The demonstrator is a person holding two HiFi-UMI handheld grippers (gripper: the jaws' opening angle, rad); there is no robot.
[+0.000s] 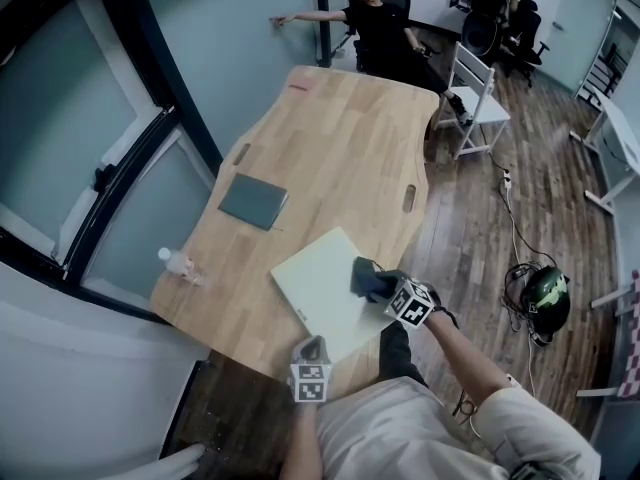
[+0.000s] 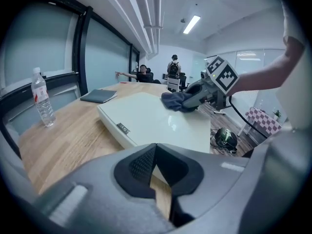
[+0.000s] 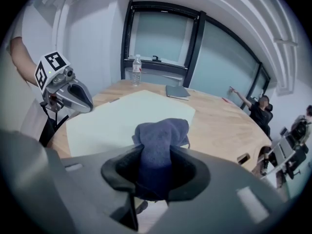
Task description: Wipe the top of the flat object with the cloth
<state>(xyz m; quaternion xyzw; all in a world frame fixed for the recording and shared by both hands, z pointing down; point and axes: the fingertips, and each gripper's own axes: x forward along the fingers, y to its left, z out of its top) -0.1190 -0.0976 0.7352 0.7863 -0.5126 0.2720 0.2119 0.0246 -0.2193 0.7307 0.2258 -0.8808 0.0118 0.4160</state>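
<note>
Dark-blue cloth point(image 3: 162, 139): bunched, pinched between the jaws of the right gripper point(image 3: 156, 172), which are clenched on its middle. Its free end spills forward onto the flat object point(image 1: 318, 290). In the head view the cloth sits at that object's right-hand edge, just right of frame centre.

Flat object: pale, thin, rectangular slab lying skewed on the wooden table point(image 1: 340, 133), at the table's near edge in the lower centre of the head view. Most of its top lies bare to the left of the cloth and above it.

Left gripper point(image 2: 156, 156): jaws closed together, nothing between them. It sits at the slab's near corner, lower centre of the head view. Whether it presses on the slab cannot be told.

Progress, as a judgement: cloth taken up and brought onto the surface; wiping looks barely begun or mid-stroke. No streak or mark shows which part is done, so the broad bare area counts as left to cover.

Other items: grey notebook point(image 1: 253, 200) centre left; water bottle point(image 1: 178, 265) at the table's left edge.
</note>
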